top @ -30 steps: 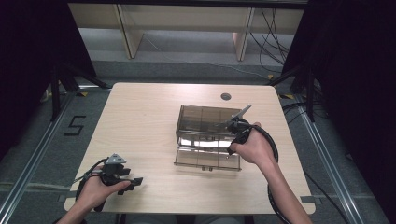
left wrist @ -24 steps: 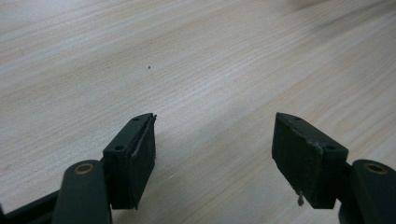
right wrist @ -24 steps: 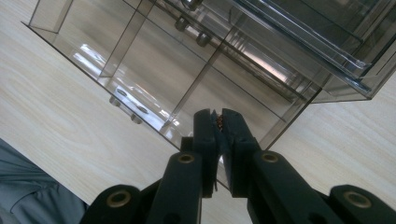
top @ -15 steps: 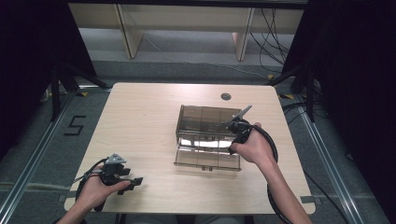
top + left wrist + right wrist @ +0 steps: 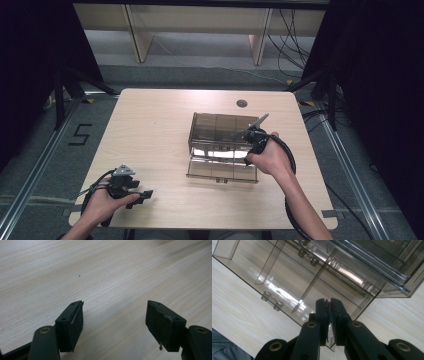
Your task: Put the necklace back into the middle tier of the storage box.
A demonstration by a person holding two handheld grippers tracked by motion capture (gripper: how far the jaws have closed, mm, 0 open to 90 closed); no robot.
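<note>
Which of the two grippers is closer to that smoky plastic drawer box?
Right. The right gripper is at the drawer box, jaws shut on the pulled-out drawer's wall; the left gripper rests apart near the table's front-left corner.

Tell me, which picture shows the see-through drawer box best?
The high view: there the whole drawer box sits on the table, its bottom drawer pulled out. The right gripper view looks close into that drawer's dividers, with the right hand-held gripper pinching its wall. The left gripper view looks at bare wood.
</note>
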